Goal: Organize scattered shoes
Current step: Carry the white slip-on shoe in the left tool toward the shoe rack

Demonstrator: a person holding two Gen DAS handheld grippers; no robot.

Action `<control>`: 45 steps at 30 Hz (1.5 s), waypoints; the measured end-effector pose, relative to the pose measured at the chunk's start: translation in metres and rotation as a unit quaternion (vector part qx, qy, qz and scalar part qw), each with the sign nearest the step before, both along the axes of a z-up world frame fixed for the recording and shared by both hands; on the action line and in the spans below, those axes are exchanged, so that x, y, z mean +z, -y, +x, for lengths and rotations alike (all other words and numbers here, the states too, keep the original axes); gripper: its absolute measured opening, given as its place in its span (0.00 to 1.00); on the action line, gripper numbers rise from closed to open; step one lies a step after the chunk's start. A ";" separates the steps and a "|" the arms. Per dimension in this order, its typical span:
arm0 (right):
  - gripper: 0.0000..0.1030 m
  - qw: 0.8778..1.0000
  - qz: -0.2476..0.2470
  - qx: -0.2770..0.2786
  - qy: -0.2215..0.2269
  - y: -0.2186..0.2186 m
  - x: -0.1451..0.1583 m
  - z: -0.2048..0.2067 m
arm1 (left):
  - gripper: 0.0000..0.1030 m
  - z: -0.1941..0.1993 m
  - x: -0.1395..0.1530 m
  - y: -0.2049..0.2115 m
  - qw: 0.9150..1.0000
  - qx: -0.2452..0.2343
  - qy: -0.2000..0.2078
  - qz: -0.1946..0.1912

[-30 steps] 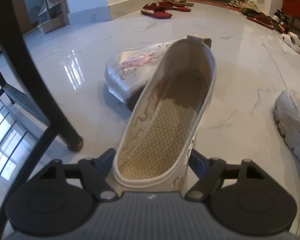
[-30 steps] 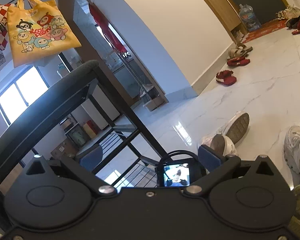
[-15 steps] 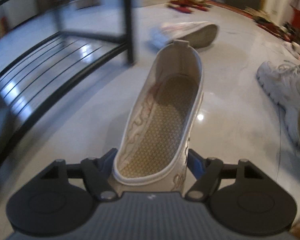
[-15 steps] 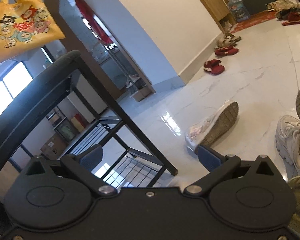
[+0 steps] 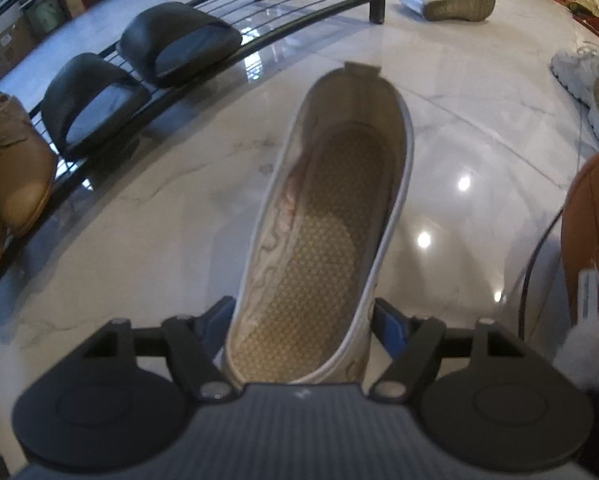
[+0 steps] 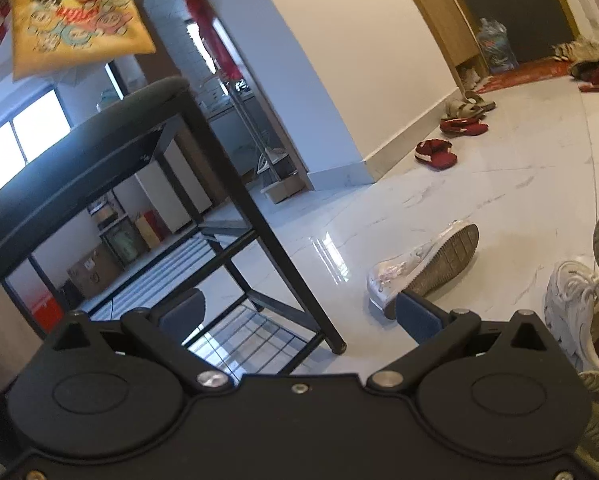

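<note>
Since a second ago the left view has swung away from the open floor to the low shoe rack (image 5: 299,4), so the white slip-on shoe (image 5: 327,216) now hangs over bare tile just off the rack's front rail. Largest first: the rack's bottom shelf already carries a tan boot (image 5: 7,168) at its left end and two black shoes (image 5: 135,68) side by side further along, which is likely why the slip-on is being brought here, to join that row. The left tongs (image 5: 303,324) clamp it across the toe end, heel pointing away, opening facing the camera, a hold that suits sliding it in heel first. Its mate (image 6: 423,268) lies on its side on the floor beyond the rack's corner leg. The right tongs (image 6: 295,312) are spread wide, holding nothing.
</note>
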State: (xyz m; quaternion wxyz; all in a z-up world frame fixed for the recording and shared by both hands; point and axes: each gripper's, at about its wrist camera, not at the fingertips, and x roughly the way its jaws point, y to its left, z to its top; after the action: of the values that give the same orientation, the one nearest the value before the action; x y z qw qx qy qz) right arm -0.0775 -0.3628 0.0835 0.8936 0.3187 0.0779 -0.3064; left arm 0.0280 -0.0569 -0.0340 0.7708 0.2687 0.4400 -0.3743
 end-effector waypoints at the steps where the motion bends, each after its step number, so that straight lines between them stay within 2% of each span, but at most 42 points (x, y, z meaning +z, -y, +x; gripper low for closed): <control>1: 1.00 1.000 -0.006 0.003 0.001 -0.004 0.000 0.000 | 0.71 -0.001 0.000 0.000 1.000 0.001 0.001 -0.003; 8: 1.00 0.998 -0.030 0.036 -0.043 -0.018 -0.007 0.021 | 0.71 -0.008 -0.003 -0.011 1.000 0.007 0.006 -0.022; 16: 1.00 0.995 -0.058 0.053 -0.063 -0.030 -0.009 0.035 | 0.71 -0.010 -0.003 -0.014 1.000 -0.002 0.007 -0.024; 19: 1.00 0.997 -0.042 0.063 -0.017 -0.025 0.000 0.021 | 0.73 -0.008 -0.004 -0.015 1.000 -0.004 0.009 -0.022; 20: 1.00 0.997 -0.046 0.059 0.012 -0.023 0.005 0.014 | 0.73 -0.006 -0.005 -0.015 1.000 -0.003 0.010 -0.023; 21: 1.00 0.994 -0.073 0.042 0.073 -0.023 0.012 -0.001 | 0.75 -0.006 -0.006 -0.016 1.000 0.004 0.008 -0.026; 22: 1.00 0.991 -0.088 0.034 0.092 -0.023 0.015 -0.006 | 0.77 -0.006 -0.007 -0.017 1.000 0.005 0.008 -0.026; 23: 1.00 0.981 -0.146 0.003 0.130 -0.027 0.024 -0.017 | 0.77 -0.005 -0.007 -0.017 1.000 0.009 0.007 -0.028; 26: 1.00 0.966 -0.186 -0.047 0.176 -0.031 0.030 -0.030 | 0.81 -0.002 -0.010 -0.019 0.999 0.011 0.005 -0.030; 30: 1.00 0.968 -0.111 -0.051 0.219 -0.016 0.030 -0.039 | 0.82 0.001 -0.012 -0.022 0.999 0.015 -0.001 -0.036; 32: 1.00 0.969 -0.049 -0.031 0.242 -0.005 0.025 -0.040 | 0.83 0.003 -0.012 -0.023 0.999 0.014 -0.004 -0.038; 35: 1.00 0.966 0.063 0.048 0.246 0.012 0.013 -0.026 | 0.84 0.005 -0.013 -0.025 0.999 0.014 -0.006 -0.039; 37: 1.00 0.964 0.090 0.089 0.236 0.010 0.010 -0.017 | 0.85 0.006 -0.013 -0.027 0.999 0.017 -0.002 -0.037; 45: 1.00 0.959 0.100 0.167 0.207 -0.009 0.010 0.002 | 0.90 0.011 -0.015 -0.037 0.999 0.024 0.015 -0.024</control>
State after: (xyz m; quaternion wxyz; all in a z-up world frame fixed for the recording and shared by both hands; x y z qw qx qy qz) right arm -0.0756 -0.3542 0.0939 0.8924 0.4449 -0.0265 -0.0705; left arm 0.0392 -0.0200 -0.0491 0.7919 0.2453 0.4258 -0.3624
